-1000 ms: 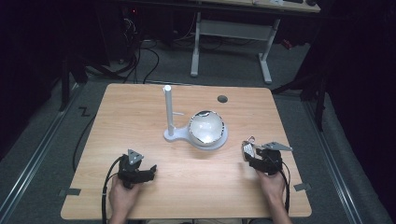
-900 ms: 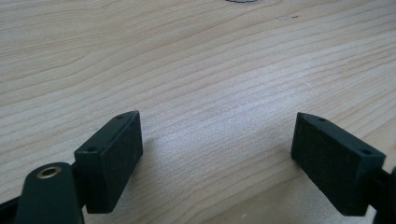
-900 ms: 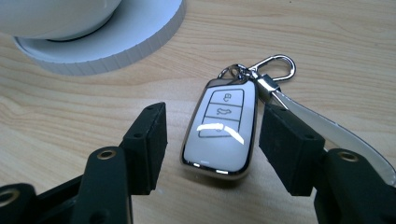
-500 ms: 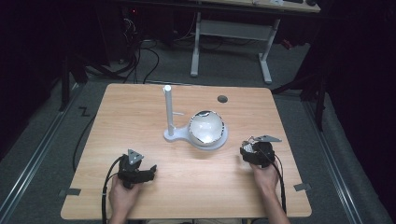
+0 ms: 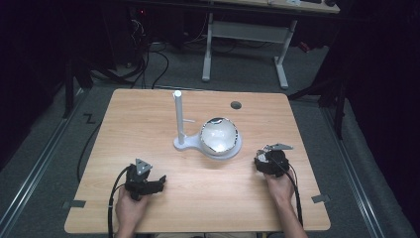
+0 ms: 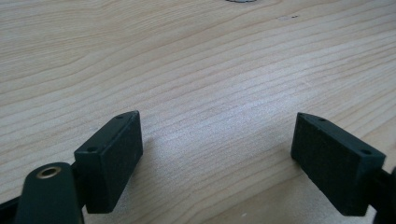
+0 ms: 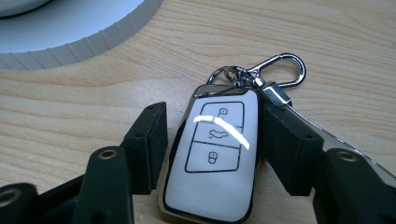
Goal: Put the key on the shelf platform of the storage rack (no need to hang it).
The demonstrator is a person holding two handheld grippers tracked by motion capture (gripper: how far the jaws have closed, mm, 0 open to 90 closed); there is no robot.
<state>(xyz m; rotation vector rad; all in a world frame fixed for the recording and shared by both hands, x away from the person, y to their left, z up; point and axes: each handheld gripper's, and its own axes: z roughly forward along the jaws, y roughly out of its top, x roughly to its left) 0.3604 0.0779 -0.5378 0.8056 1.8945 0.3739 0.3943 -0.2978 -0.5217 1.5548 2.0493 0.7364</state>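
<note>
A white car key fob (image 7: pixel 215 158) with three button icons and a chrome clip ring (image 7: pixel 280 70) lies flat on the wooden table (image 5: pixel 148 129). My right gripper (image 7: pixel 215 112) is shut on the fob, one black jaw against each long side. In the high view this gripper (image 5: pixel 263 161) sits at the table's right, just right of the white stand. My left gripper (image 6: pixel 217 121) stands open, low over bare wood with nothing between its jaws. The high view shows it (image 5: pixel 157 182) at the front left, pointing right.
A white stand (image 5: pixel 218 148) holds a shiny round bowl (image 5: pixel 219 135) at the table's middle, with an upright white post (image 5: pixel 178 116) on its left. The stand's ribbed rim (image 7: pixel 70 37) lies just beyond the fob. A dark round hole (image 5: pixel 236 105) is near the far edge.
My right gripper has shifted slightly left toward the stand, and its jaws have narrowed. The left gripper has stayed where it was.
</note>
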